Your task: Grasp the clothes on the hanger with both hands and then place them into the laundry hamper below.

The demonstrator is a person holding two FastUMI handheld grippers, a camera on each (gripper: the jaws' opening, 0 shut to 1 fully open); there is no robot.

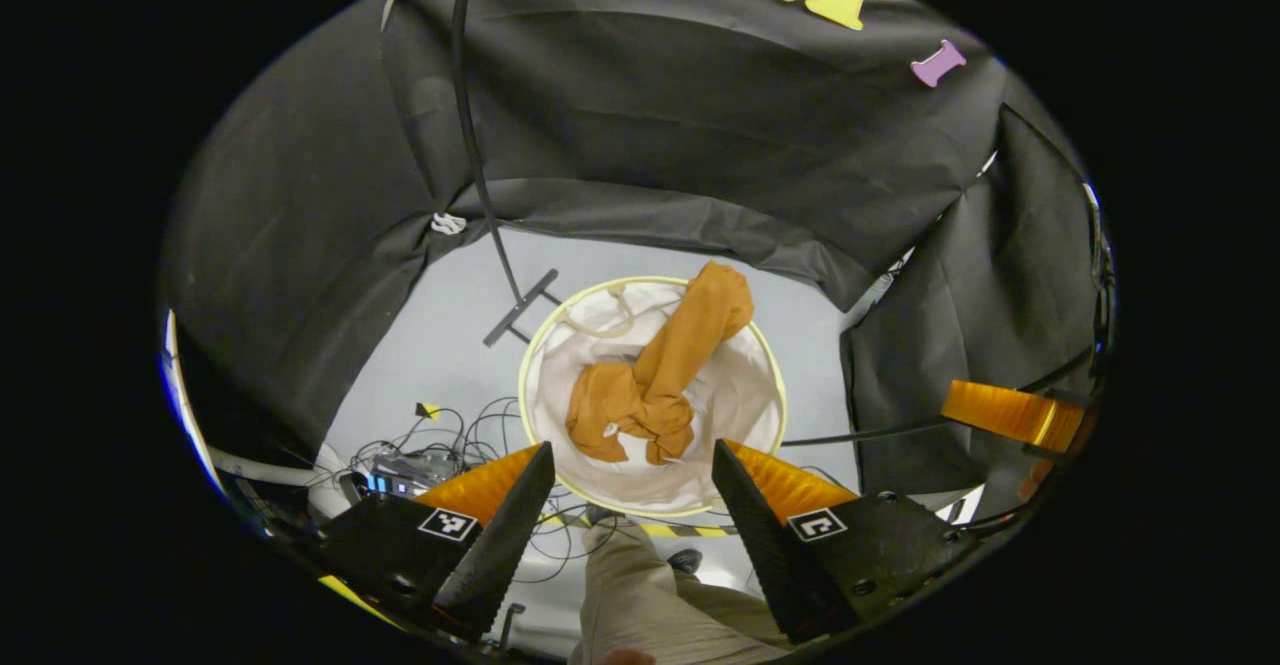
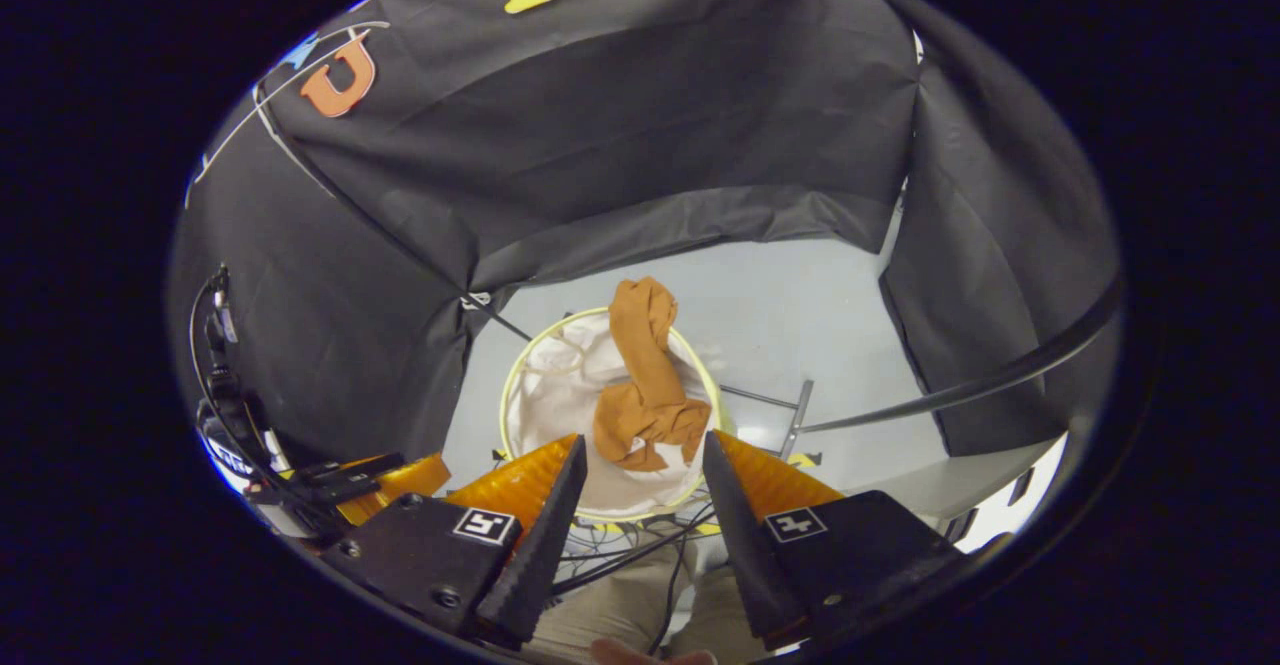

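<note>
Both claws up high, pointed down at the floor. Left claw (image 1: 632,465): fingers spread wide, nothing between them. Right claw (image 2: 640,455): same, fingers apart, nothing gripped.

Orange garment (image 1: 655,375) is in the laundry hamper (image 1: 540,365). Most of it is bunched on the white liner near the middle; one long end runs up and drapes over the far rim, hanging partly outside. Seen from the right gripper view, the garment (image 2: 645,385) reads the same: crumpled lump inside the hamper (image 2: 520,385), a strip climbing up over the far rim.

Hamper is round, pale yellow-green rim, white fabric inside, standing on the light grey floor (image 1: 450,325). It sits straight below both claws, framed between the fingers in each view.

A black stand pole (image 1: 475,155) runs down to a short crossbar foot on the floor just beside the hamper's rim. Tangle of cables (image 1: 450,435) and a small box with lit blue ports lie on the floor near the hamper. Person's leg in beige trousers (image 1: 640,595) and a dark shoe show directly under the claws, close to the hamper's near rim. A curved dark bar (image 2: 1000,375) crosses one side of the right gripper view.
</note>
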